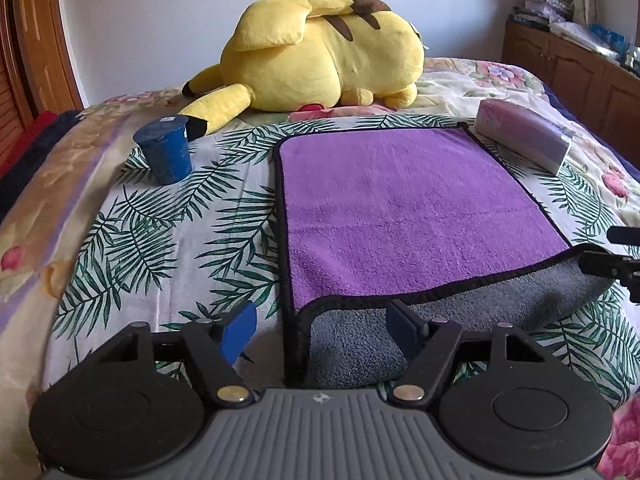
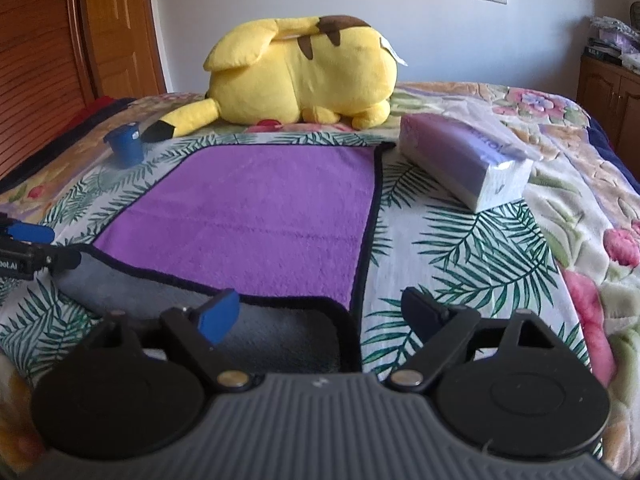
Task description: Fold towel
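Here both tongs spread: left tongs [image 1: 322, 328] straddle towel [image 1: 404, 216] corner; right tongs [image 2: 320, 314] likewise.

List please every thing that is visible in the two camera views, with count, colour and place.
towel: one, purple top and grey underside, black edge, flat on the bed, near edge turned up.
cup: one, dark blue, left of the towel.
tissue pack: one, pale purple and white, right of the towel.
plush toy: one, yellow with brown stripes, behind the towel.
bed cover: one, white with green leaves.
cabinet: one, brown wood, far right.
left gripper: open, at the towel's near left corner.
right gripper: open, at the near right corner.
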Available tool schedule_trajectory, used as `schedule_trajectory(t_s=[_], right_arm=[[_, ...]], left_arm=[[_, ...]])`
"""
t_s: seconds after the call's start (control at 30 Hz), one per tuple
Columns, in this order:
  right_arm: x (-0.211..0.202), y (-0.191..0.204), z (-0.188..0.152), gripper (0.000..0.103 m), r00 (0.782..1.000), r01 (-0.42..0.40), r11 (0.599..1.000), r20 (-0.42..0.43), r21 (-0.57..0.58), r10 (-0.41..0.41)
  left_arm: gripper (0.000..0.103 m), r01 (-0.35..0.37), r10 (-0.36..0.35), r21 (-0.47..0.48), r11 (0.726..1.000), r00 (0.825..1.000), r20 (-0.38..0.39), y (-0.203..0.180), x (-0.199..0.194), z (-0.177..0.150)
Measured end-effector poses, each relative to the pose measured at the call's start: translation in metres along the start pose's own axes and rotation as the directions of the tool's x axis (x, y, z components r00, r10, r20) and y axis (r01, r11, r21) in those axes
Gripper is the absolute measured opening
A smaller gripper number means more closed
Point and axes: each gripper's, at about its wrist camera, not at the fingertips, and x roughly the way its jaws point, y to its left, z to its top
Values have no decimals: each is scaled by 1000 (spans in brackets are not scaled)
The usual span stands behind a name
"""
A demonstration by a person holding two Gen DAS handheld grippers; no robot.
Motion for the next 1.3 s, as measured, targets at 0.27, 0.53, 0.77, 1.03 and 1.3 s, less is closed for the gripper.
schedule_trajectory(t_s=[0.27,0.53,0.77,1.03,1.3], right_arm=[[7,-4,-3,82,999,-18,1000,-40,21,19],[11,-8,-4,75,996,-42,998,-79,43,45],[13,-9,-5,65,992,-63,997,-105,54,68],[12,-10,-3,38,990,-83,995,-109,53,88],[13,-11,-4,19,990,-73,997,-119,28,75]], left_arm=[[53,37,-37,-8,999,999,-28,3,9,-3],[43,57,-58,-17,998,997,-47,2,11,-9],[35,53,-54,-28,998,997,-60,2,13,-13],[28,47,-49,-29,998,997,-55,2,12,-14],[7,45,-46,-24,999,998,-46,1,9,-14]])
